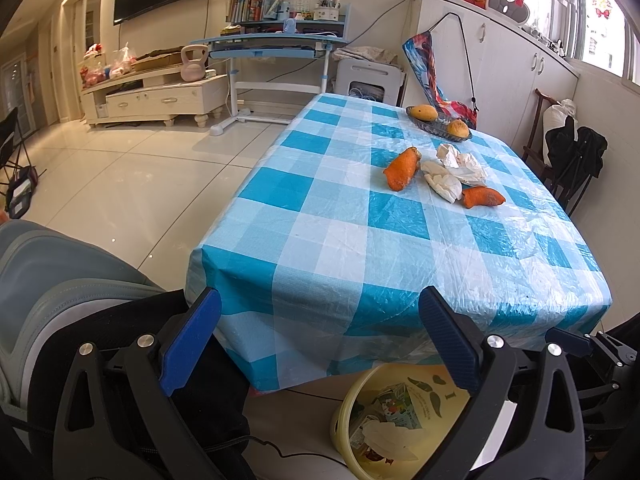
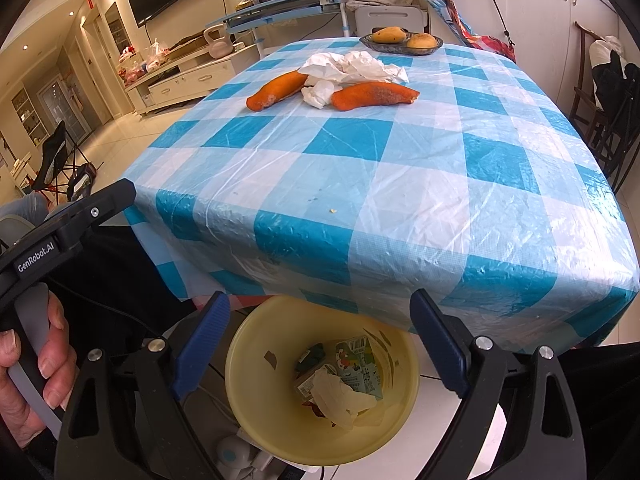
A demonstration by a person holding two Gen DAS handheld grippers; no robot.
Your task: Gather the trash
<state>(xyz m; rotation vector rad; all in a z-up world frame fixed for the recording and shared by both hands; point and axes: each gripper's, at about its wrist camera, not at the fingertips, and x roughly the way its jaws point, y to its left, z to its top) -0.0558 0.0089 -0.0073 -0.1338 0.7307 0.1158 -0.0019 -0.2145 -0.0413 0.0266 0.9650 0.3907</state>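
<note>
Two orange peel pieces are counted on the table, with two crumpled tissues between them; two mangoes are seen in one dish, and one yellow bin is seen below

Left claw and right claw both angled downward, jaws wide apart, empty; bare hand on the left handle

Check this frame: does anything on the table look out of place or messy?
Yes. Two orange peels and crumpled tissues lie loose mid-table instead of in the yellow bin below the table edge. Small crumbs dot the checked tablecloth.
</note>
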